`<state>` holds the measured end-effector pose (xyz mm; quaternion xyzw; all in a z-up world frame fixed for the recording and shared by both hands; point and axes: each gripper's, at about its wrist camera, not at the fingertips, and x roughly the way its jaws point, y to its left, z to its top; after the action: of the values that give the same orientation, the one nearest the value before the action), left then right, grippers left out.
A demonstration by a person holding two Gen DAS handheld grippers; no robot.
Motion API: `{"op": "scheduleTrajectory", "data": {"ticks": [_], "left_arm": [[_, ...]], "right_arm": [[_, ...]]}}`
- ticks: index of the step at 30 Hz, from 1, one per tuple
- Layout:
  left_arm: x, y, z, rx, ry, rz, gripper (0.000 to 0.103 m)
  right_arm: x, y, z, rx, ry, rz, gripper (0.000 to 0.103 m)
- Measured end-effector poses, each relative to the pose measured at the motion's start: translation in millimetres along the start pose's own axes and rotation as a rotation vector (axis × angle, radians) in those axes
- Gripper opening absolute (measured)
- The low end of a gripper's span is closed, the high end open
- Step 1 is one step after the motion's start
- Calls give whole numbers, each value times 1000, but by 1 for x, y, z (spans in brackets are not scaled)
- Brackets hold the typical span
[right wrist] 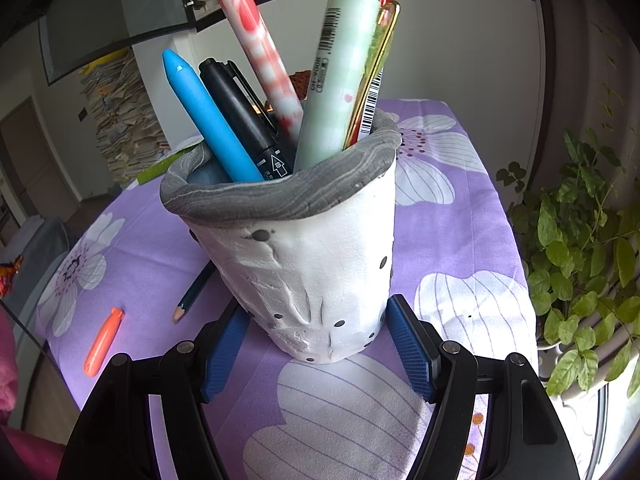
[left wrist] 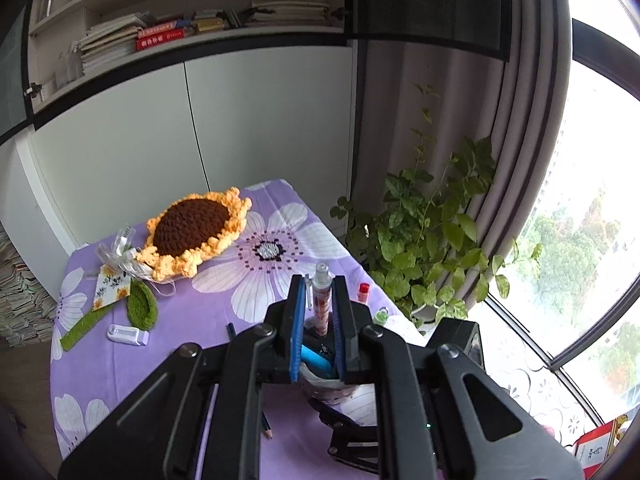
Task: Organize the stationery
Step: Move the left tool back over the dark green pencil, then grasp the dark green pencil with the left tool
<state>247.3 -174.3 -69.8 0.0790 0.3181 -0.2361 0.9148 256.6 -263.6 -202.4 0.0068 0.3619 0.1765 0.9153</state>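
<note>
Currently the left hand-held gripper [left wrist: 319,312] clamps a red-patterned pen [left wrist: 322,300] above the pen cup [right wrist: 304,264], which the right hand-held gripper [right wrist: 316,344] grips at its base. Left: pencil [right wrist: 192,294], orange cap [right wrist: 103,342], white eraser [left wrist: 127,335] near the counter's left edge.

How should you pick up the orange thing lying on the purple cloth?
Grip the orange marker across its thicker middle, coming straight down from above. It lies flat on the tablecloth with bare cloth on both long sides, so the fingers probably fit either side; its ends taper.

Right tongs [right wrist: 318,344] clamp the white pen cup [right wrist: 312,264] (pens [right wrist: 208,120] upright inside).
</note>
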Motion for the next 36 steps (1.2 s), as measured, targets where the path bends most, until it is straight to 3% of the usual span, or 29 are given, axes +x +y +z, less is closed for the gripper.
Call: {"op": "scheduleTrajectory", "data": {"ticks": [3,5,6,7,8,13,15,18,21,27,32,36], "left_arm": [[12,-3,-3,22,67,-28,12],[17,-4,-3,26,106,-36,19],[17,-2,-2,23,112,-35,32],[15,-1,-1,17,104,-31,46],[9,3,1,3,75,-22,51],[-32,34,8,-106,-108,43,54],[-35,53,8,-157,-120,112,54],[-9,80,3,-221,-16,144,52],[41,95,-8,-251,137,162,52],[131,94,-32,-235,389,167,33],[157,102,-42,-280,455,166,32],[165,100,-45,-268,463,184,31]], "right_arm": [[0,0,0,0,0,0,72],[0,0,0,0,0,0,72],[0,0,0,0,0,0,72],[0,0,0,0,0,0,72],[0,0,0,1,0,1,72],[1,-1,0,1,0,1,72],[1,-1,0,1,0,1,72],[1,-1,0,1,0,1,72],[1,-1,0,0,0,1,72],[0,-1,0,1,-3,-1,72],[1,1,-1,4,-8,4,72],[1,0,0,5,-9,8,72]]}}
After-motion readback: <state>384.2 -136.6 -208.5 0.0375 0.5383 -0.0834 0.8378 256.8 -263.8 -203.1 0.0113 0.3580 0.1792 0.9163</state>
